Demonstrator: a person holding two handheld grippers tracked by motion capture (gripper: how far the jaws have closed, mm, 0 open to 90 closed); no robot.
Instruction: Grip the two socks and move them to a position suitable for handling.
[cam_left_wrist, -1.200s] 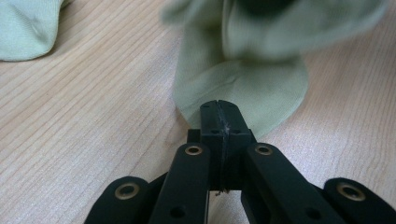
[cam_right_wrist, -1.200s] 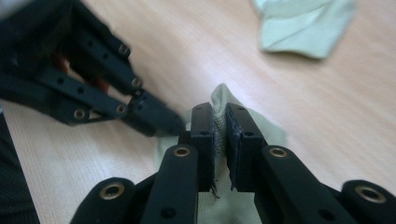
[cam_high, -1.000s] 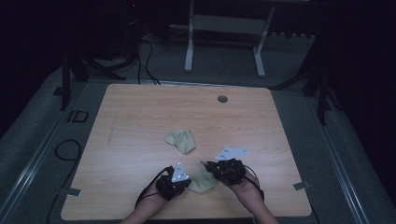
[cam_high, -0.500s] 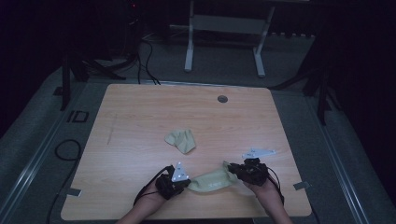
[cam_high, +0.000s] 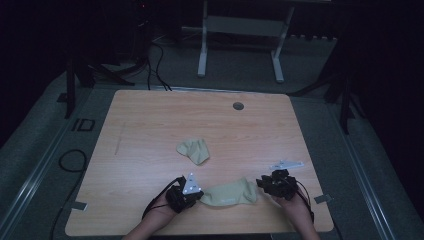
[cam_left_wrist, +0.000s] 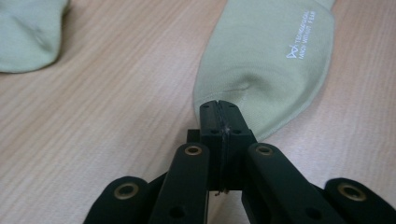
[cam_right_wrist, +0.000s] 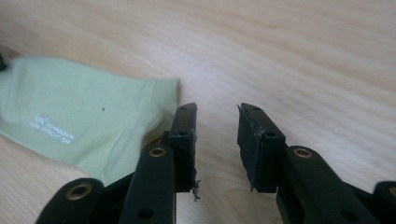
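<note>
Left tool (cam_left_wrist: 219, 109) hides the pinched edge of the sock (cam_left_wrist: 266, 60).

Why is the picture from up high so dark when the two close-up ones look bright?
The high view is dim: the floor around the table fades to black, and the sock looks dull. The left gripper view is brightly lit, sharp enough to read small white print on the sock. The right gripper view is bright too, but the sock looks softer there, its print blurry.

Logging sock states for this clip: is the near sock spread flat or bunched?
Spread flat. The near sock lies stretched on the table; the left gripper pinches one end, the right gripper is open beside the other.
</note>
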